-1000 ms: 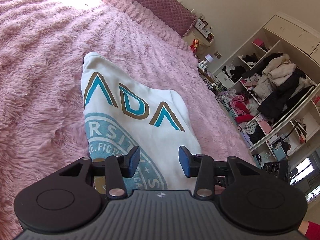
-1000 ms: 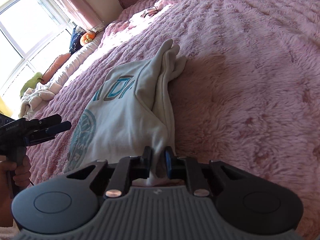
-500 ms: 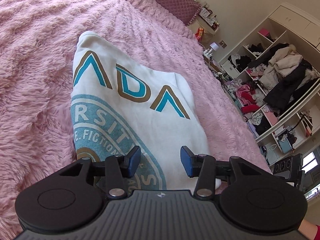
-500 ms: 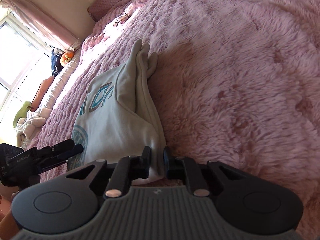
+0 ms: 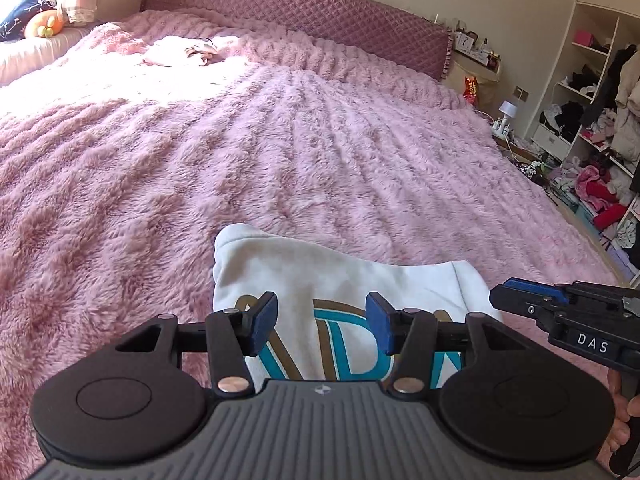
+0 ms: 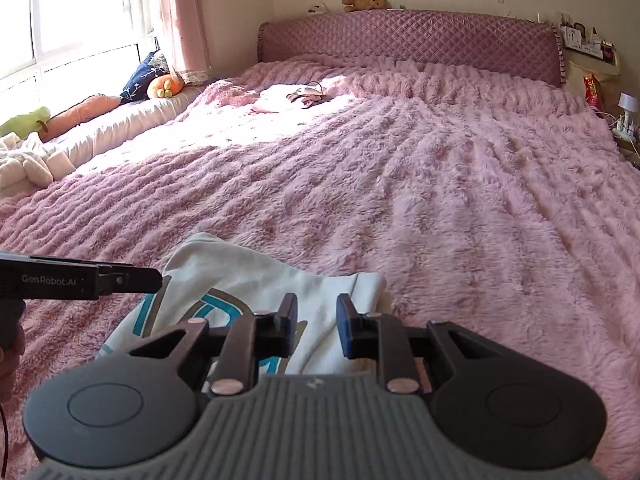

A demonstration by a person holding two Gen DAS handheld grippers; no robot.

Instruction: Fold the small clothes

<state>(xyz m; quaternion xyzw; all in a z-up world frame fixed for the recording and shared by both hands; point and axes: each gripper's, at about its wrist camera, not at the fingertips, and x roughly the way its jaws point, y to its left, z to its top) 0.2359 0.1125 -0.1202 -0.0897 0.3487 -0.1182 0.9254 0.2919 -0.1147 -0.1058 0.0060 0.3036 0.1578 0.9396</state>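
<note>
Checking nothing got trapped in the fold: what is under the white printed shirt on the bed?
The white shirt lies flat on the fluffy pink blanket, which shows on every visible side. Whatever sits directly beneath or between its folded layers is covered, and its near end is hidden by the claws.

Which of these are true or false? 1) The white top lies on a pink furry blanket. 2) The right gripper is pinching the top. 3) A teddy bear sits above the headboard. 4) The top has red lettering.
1) True: the white top lies on the pink blanket.
2) False: the right gripper has open jaws, nothing pinched between them.
3) True: the teddy bear sits above the headboard.
4) False: the lettering is teal with brown edging.
</note>
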